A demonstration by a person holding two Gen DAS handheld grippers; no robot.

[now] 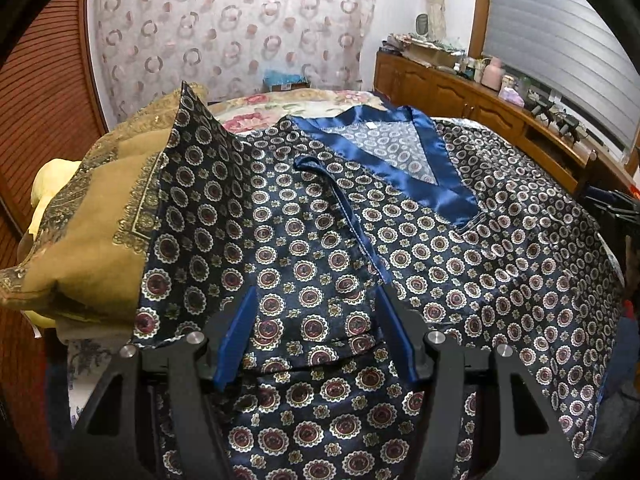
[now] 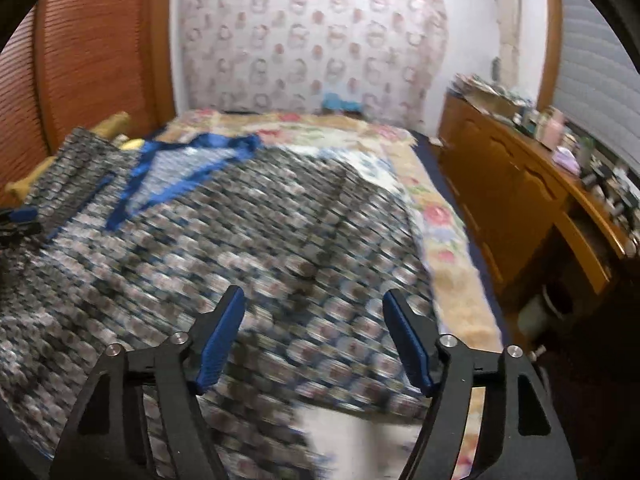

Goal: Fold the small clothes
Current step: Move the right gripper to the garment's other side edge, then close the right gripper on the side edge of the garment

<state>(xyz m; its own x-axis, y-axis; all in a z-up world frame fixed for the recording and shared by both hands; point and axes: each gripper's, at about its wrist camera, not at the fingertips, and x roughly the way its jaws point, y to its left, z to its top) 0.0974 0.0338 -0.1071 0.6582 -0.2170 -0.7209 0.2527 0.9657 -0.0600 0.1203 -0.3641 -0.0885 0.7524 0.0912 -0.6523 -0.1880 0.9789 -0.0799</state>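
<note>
Satin patterned top spread on bed — both grippers low over it, fingers wide apart, holding nothing

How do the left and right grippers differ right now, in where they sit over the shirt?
The left gripper is over the patterned shirt beside its blue side trim, near the olive cushion; the right gripper is over the shirt's far side, near the floral bedspread. The left view is sharp; the right is motion-blurred. Both are open, gripping nothing.

Left claw: jaws spread wide, pointing toward 12 o'clock. Right claw: jaws likewise spread, nothing between them.
</note>
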